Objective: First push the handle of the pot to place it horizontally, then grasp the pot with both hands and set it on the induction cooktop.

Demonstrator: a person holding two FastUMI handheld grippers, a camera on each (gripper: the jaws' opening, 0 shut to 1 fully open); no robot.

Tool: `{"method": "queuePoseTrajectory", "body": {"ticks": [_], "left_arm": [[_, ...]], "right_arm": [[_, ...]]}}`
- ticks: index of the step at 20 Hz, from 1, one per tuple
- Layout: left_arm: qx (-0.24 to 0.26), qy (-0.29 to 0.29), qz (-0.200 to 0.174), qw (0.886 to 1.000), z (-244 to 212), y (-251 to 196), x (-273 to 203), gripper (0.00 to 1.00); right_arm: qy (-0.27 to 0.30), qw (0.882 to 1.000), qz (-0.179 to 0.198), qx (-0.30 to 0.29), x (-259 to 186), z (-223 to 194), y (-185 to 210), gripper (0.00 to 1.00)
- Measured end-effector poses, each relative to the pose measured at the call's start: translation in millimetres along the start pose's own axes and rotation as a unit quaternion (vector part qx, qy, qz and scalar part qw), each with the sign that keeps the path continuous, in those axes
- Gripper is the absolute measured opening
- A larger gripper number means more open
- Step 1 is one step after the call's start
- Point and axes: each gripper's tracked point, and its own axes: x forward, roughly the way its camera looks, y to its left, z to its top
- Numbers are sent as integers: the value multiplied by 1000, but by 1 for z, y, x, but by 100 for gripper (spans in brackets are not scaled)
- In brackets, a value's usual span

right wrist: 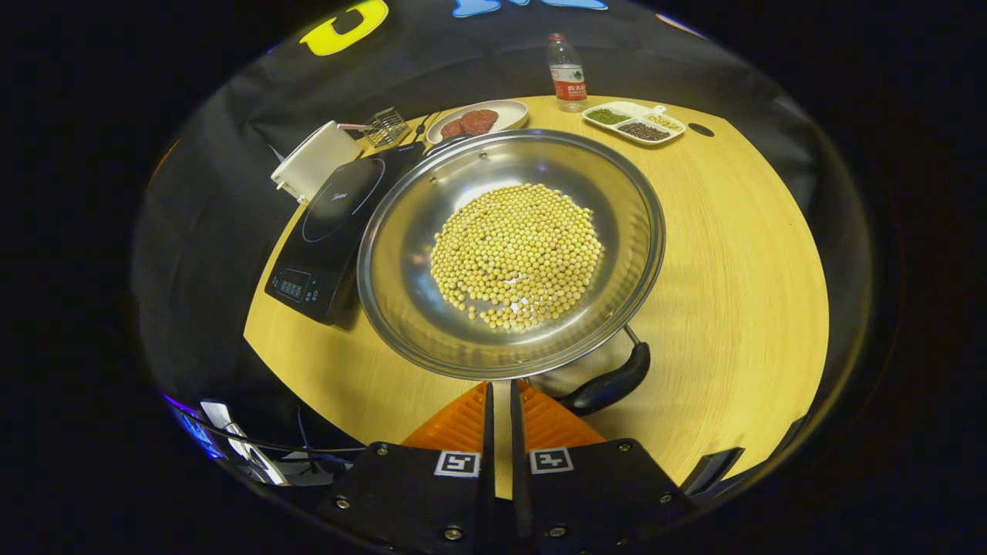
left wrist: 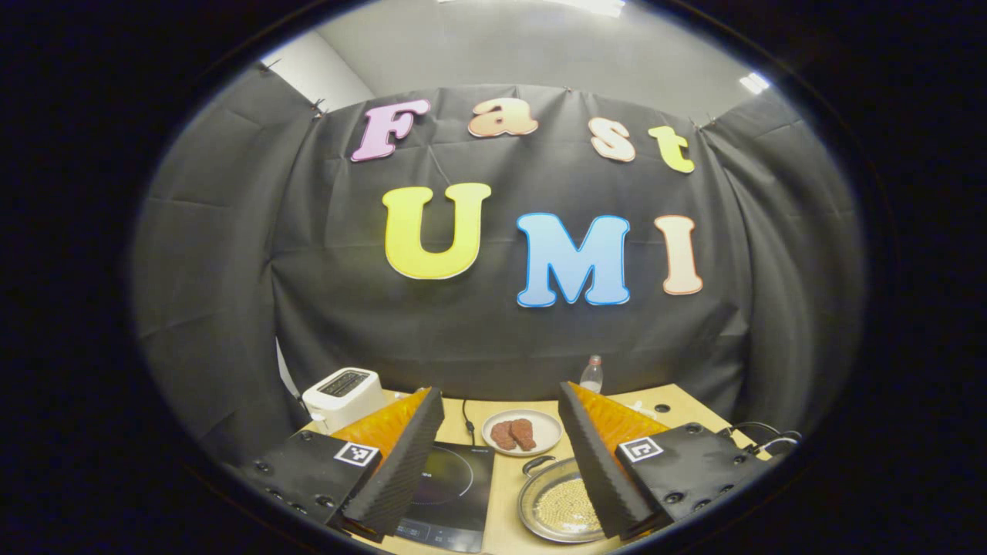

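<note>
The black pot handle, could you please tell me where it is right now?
In the right gripper view, the black pot handle sticks out from the near rim of the round steel pot of yellow beans, just right of the right tongs.

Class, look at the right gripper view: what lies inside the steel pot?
A flat heap of small yellow beans covers the middle of the round steel pot. The pot floor beneath them is hidden.

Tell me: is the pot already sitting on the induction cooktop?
No, the pot rests on the wooden table beside the induction cooktop, not on it.
</note>
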Motion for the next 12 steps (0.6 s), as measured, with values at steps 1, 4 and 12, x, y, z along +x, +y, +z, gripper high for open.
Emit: {"method": "queuePoseTrajectory", "body": {"ticks": [1, 4, 12], "left_arm": [[0, 0, 0, 1000, 0, -1, 0, 100], [3, 0, 0, 1000, 1, -6, 2, 100], [9, 1, -5, 1000, 2, -18, 2, 100]], "right_arm": [[1, 1000, -5, 0, 0, 1, -6, 9], [0, 1000, -18, -3, 0, 2, -20, 9], [-3, 998, -58, -8, -3, 11, -61, 10]]}}
